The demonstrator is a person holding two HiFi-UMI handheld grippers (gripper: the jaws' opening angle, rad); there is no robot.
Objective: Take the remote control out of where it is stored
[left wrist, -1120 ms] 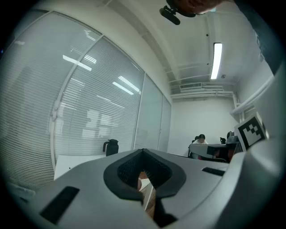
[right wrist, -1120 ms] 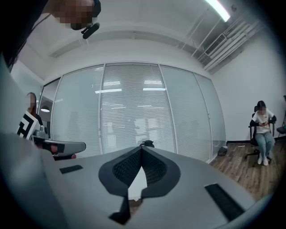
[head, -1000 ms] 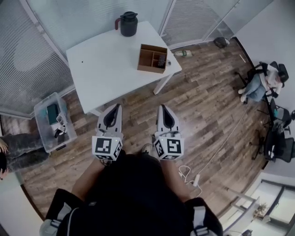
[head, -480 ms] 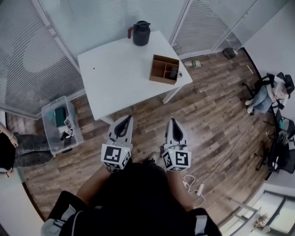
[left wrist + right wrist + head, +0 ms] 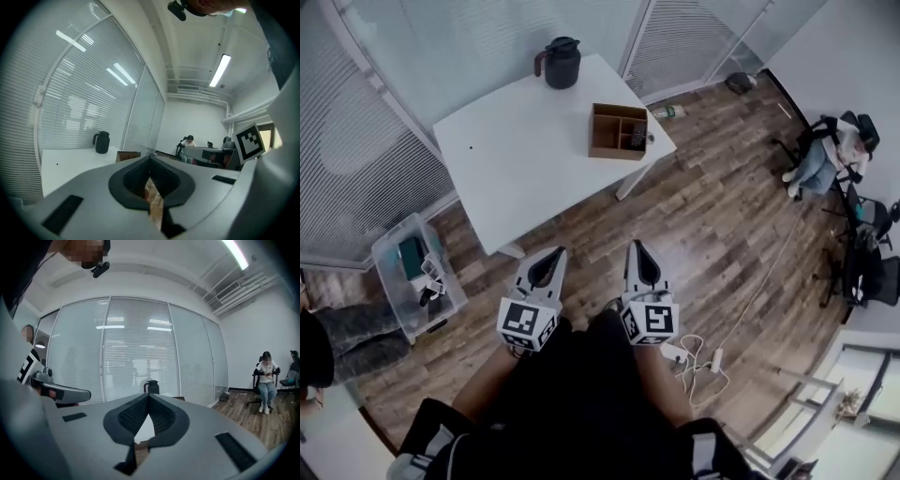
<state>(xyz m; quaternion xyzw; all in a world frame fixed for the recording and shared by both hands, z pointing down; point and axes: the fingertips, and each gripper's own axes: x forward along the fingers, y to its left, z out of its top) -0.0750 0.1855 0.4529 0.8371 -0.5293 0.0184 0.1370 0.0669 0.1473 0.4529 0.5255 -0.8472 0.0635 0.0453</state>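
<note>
On the table a jug stands behind the box; left, a bin on the floor

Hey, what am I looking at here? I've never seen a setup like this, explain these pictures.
No robot: a person holds a two-jaw tool in each hand, the left gripper and the right gripper. The top-down picture comes from a camera on the person's head; the other two from cameras riding on each gripper, looking along its jaws. Both are shut and empty. On the white table stand a black jug and a wooden box; the dark thing in one compartment is probably the remote control.
</note>
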